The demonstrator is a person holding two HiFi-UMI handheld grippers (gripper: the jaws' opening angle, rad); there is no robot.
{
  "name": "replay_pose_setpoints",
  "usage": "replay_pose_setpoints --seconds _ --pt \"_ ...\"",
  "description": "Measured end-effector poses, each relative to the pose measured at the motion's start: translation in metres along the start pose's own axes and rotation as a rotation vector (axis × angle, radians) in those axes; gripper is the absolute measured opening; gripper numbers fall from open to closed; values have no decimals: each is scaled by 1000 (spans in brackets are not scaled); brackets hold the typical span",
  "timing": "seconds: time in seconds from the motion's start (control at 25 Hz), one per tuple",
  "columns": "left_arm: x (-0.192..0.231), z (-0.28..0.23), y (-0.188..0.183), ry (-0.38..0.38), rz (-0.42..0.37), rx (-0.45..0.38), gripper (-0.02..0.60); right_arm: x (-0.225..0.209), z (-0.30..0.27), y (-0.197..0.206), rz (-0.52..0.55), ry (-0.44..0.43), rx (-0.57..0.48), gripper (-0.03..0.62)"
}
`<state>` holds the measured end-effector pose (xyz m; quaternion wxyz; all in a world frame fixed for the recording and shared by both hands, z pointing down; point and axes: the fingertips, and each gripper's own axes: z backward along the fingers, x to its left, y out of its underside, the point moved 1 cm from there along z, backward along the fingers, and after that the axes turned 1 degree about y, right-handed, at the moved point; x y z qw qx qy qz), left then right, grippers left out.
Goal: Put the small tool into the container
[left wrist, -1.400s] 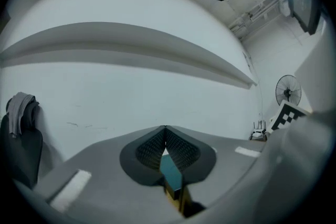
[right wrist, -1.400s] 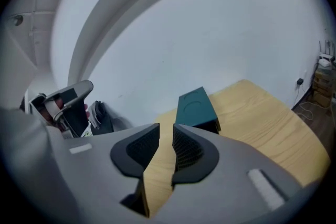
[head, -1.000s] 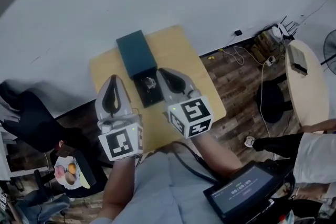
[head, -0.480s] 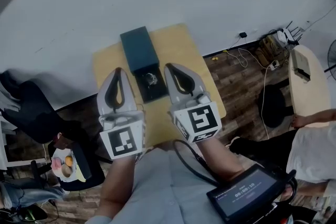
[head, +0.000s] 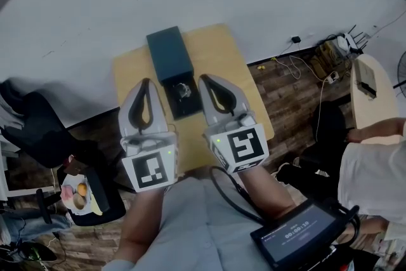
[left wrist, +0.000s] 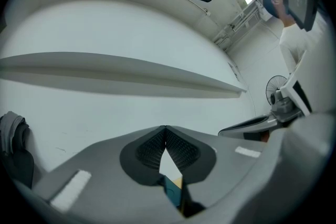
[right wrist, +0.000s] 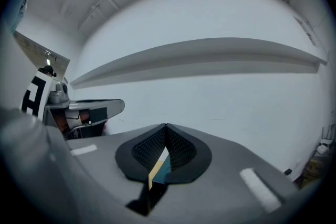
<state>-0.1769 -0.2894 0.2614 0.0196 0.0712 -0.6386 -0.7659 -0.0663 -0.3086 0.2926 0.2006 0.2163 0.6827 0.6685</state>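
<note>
— Tool [head: 184,91], small, metallic: location?
— Inside open teal container [head: 168,54], on wooden table [head: 219,57]. Left gripper [head: 145,82], right gripper [head: 204,79]: jaws pressed together, empty, near side. Placement seems done; next, withdraw.

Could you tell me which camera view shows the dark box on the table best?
The head view: the dark box is seen whole on the table. Each gripper view shows only a teal sliver of it beneath its shut jaws.
</note>
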Motion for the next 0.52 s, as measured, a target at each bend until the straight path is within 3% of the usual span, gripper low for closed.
replay_pose_setpoints --seconds 0.52 --pt "0 -1 6 5 -5 6 11 1 -4 8 9 -1 12 0"
